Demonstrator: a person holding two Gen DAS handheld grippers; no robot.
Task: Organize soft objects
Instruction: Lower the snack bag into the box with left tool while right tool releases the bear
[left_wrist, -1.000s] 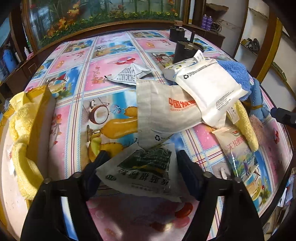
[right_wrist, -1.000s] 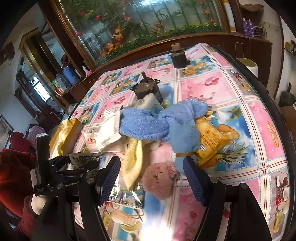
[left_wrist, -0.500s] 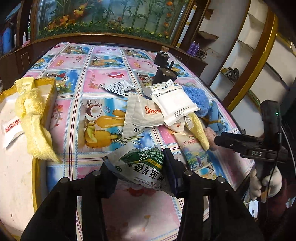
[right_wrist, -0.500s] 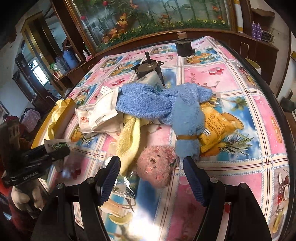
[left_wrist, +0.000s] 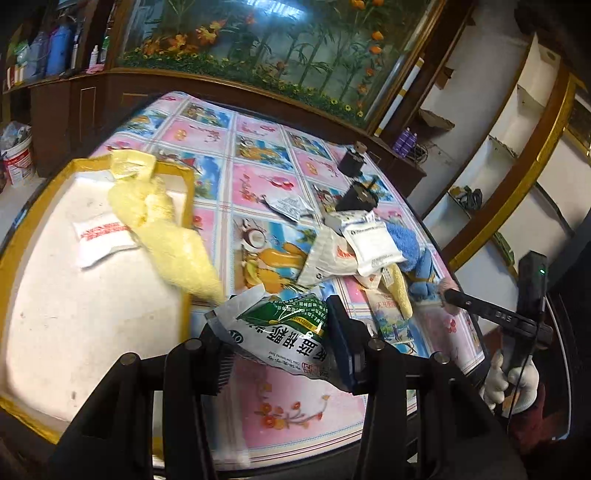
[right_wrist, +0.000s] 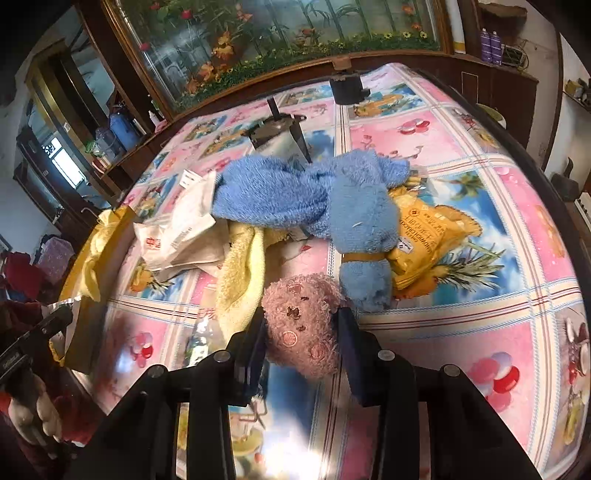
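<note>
The left gripper (left_wrist: 280, 343) pinched one green-printed packet (left_wrist: 284, 328) above the counter's (left_wrist: 258, 177) near edge, beside one yellow-rimmed tray (left_wrist: 186, 236). The right gripper (right_wrist: 301, 343) was closing around one pink plush toy (right_wrist: 303, 328) near two towels: one blue (right_wrist: 295, 192), one yellow (right_wrist: 240, 273).

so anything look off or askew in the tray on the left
Yes: the yellow towel lies askew in the tray, its end draped over the right rim onto the tablecloth.

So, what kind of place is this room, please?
Probably a lived-in home, perhaps a dining room: a round table with a fruit-printed plastic cloth, a glass-fronted dark wooden cabinet painted with flowers and bamboo, and built-in white wall shelves.
</note>
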